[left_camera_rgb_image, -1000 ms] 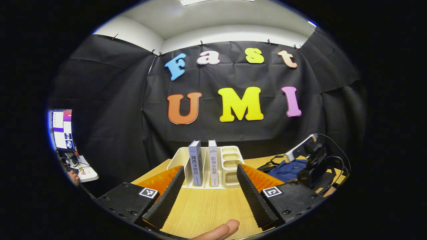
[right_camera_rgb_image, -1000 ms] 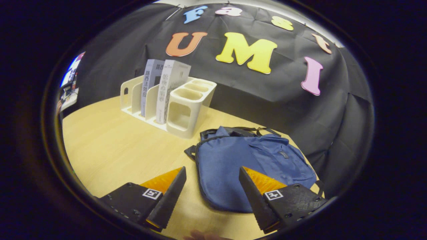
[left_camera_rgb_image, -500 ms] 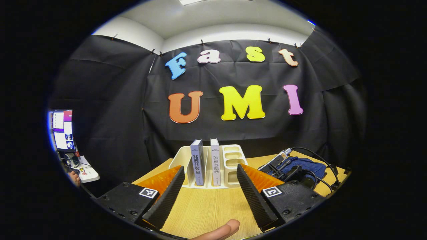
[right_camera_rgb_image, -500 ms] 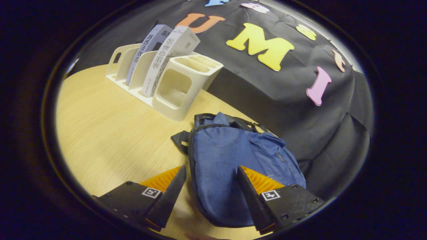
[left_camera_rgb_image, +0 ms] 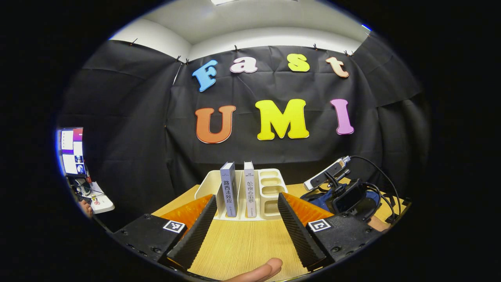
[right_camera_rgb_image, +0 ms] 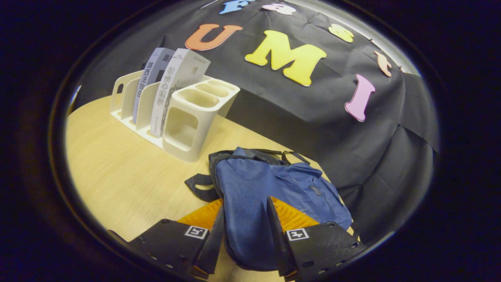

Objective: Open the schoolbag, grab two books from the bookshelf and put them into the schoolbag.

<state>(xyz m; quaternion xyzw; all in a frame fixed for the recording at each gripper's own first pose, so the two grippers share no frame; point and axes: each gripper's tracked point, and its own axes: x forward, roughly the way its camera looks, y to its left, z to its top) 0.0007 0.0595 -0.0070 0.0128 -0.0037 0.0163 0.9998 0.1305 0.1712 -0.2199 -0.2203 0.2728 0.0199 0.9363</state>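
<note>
A blue schoolbag [right_camera_rgb_image: 274,184] lies flat and zipped on the wooden table [right_camera_rgb_image: 113,168]. My right gripper [right_camera_rgb_image: 245,203] hangs over its near edge, jaws narrowed but with a gap, and bag fabric lies between the fingers. In the left gripper view the right gripper [left_camera_rgb_image: 344,196] sits over the bag [left_camera_rgb_image: 313,196] at the right. A white bookshelf [left_camera_rgb_image: 272,192] holds a grey-blue book [left_camera_rgb_image: 229,194] and a white book [left_camera_rgb_image: 249,192], both upright. My left gripper [left_camera_rgb_image: 246,197] stands open in front of them, well short of the shelf, holding nothing.
The shelf [right_camera_rgb_image: 188,117] stands left of the bag, with the two books [right_camera_rgb_image: 156,90] in its slots. A side desk with a monitor [left_camera_rgb_image: 72,150] is off the table's left. A person's fingertip [left_camera_rgb_image: 262,270] shows below my left fingers.
My right gripper has dropped closer to the bag's near edge and its jaws have narrowed. The left gripper has hardly moved.
</note>
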